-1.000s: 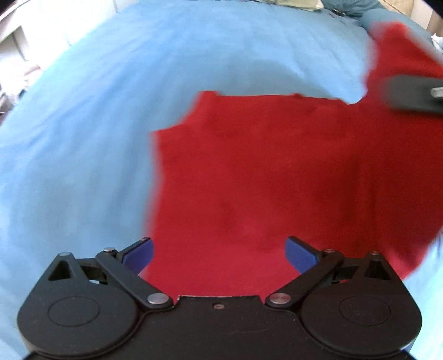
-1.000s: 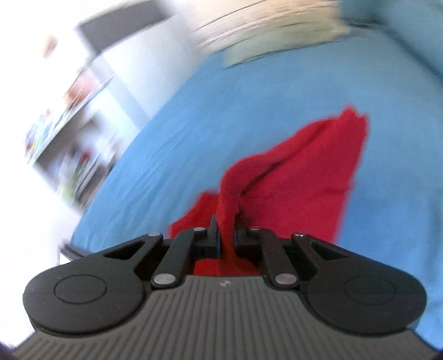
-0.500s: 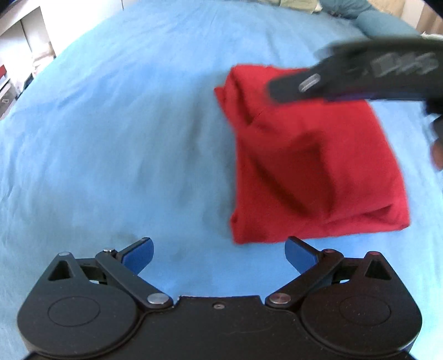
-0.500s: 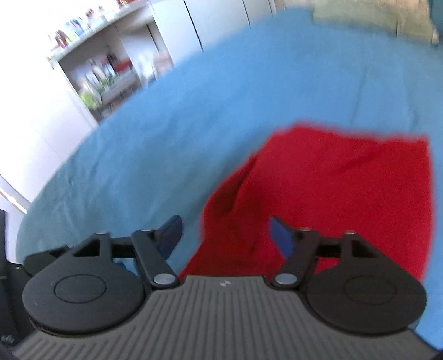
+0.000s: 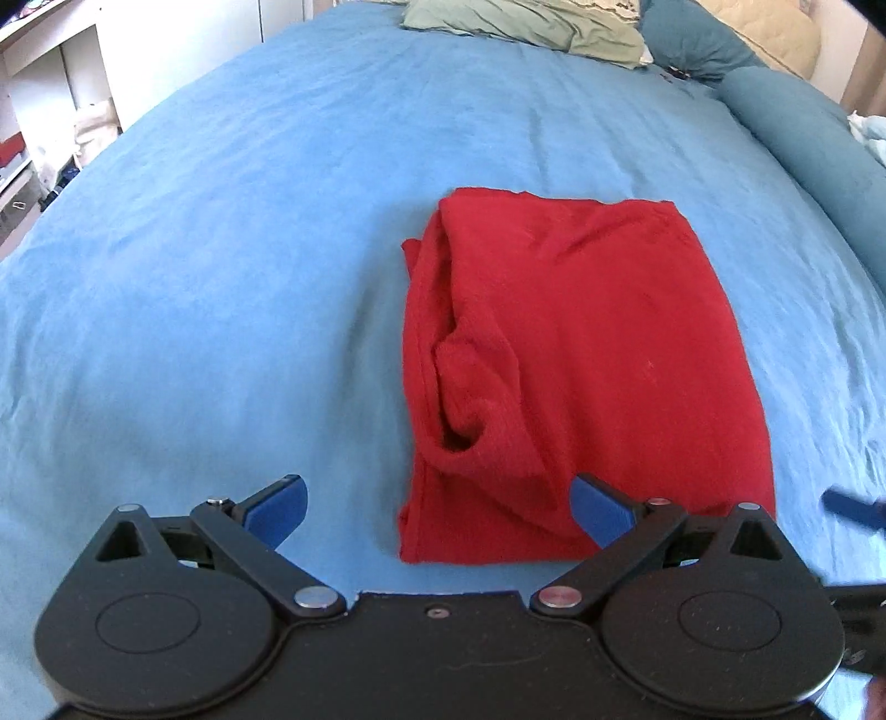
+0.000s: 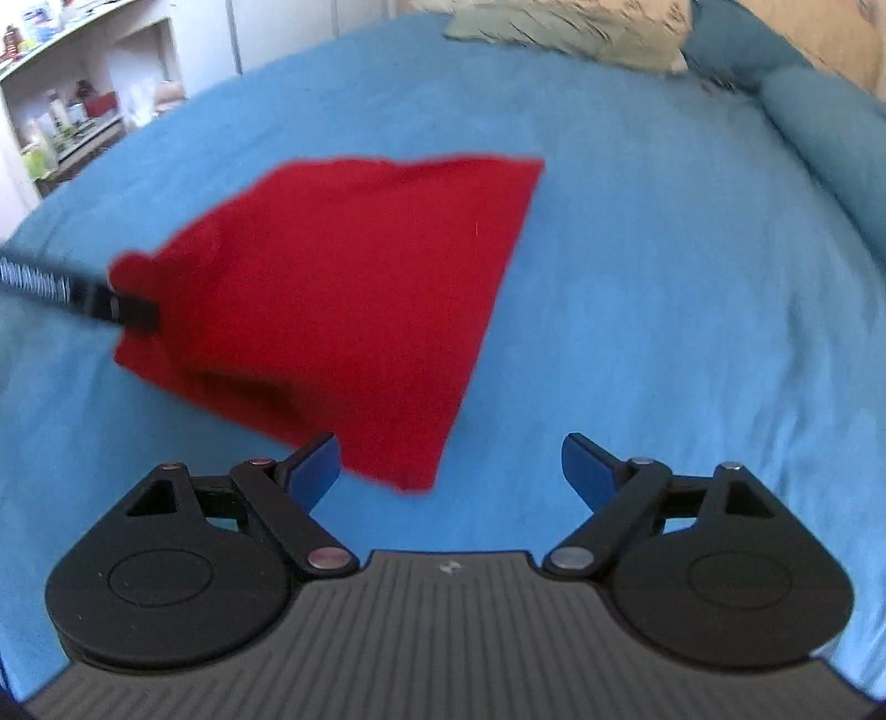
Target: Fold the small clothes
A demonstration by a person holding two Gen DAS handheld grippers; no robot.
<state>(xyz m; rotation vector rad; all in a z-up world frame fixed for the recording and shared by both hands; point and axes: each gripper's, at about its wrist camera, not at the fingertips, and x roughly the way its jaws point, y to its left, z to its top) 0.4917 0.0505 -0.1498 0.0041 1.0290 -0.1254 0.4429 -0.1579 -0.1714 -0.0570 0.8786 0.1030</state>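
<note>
Right gripper (image 6: 449, 465) withdrawn, jaws spread, garment (image 5: 576, 354) folded

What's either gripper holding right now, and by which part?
Nothing. The left gripper and right gripper both have open jaws with no cloth between them. The red garment lies folded on the bed.

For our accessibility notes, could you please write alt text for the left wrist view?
A folded red garment lies flat on a blue bedsheet, just ahead of the open left hand-held gripper, which holds nothing. Pillows sit at the far end of the bed.
</note>
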